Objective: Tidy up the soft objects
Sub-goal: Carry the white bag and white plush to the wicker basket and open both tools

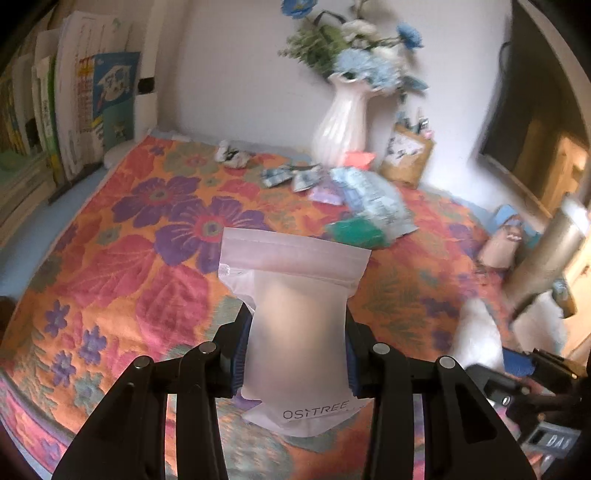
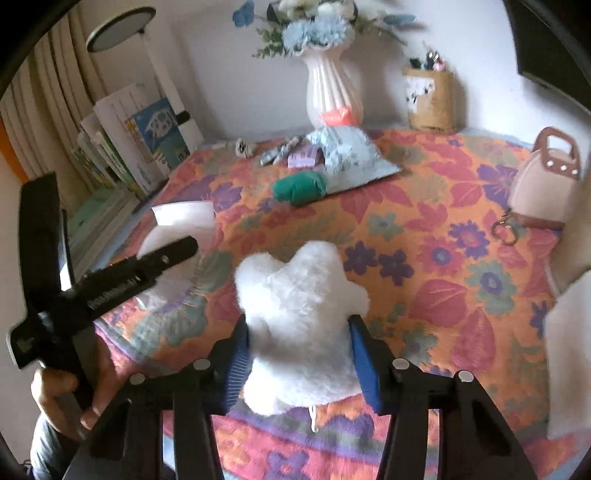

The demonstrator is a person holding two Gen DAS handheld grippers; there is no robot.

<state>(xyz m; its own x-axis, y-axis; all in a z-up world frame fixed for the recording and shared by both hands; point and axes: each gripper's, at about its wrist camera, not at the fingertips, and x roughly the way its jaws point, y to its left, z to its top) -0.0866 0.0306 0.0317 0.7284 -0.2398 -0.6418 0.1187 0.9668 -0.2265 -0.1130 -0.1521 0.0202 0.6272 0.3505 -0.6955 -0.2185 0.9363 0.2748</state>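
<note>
- Two grippers, each pinching one soft thing above a floral cloth (image 1: 122,266).
- Far left, books (image 1: 55,122) stand in a row along the cloth's edge; in the right wrist view a round lamp (image 2: 120,27) rises behind them.
- The left gripper (image 1: 295,354) pinches a frosted pouch (image 1: 295,317) between its blue pads (image 1: 238,354), which press its sides in. The pouch stands upright with its sealed strip on top; its lower end carries dark lettering.
- In the right wrist view that same pouch shows at the left, partly behind the left gripper's black frame, which a hand (image 2: 70,398) holds.
- The right gripper (image 2: 303,354) pinches a white plush (image 2: 299,325), held at its lower half; its lobed upper part sticks out beyond the fingertips.
- Mid-cloth, farther back, lies a green roll (image 2: 299,186) touching a pale blue bag (image 2: 351,157); small packets (image 2: 284,153) lie just left of the bag.
- Behind these, against the wall, stands a white ribbed vase (image 2: 332,88) of blue and white flowers, with something orange at its foot.
- Right of the vase is a tan holder (image 2: 430,99) with small items sticking out.
- At the far right edge sits a beige handbag (image 2: 543,184) with a brown handle.
</note>
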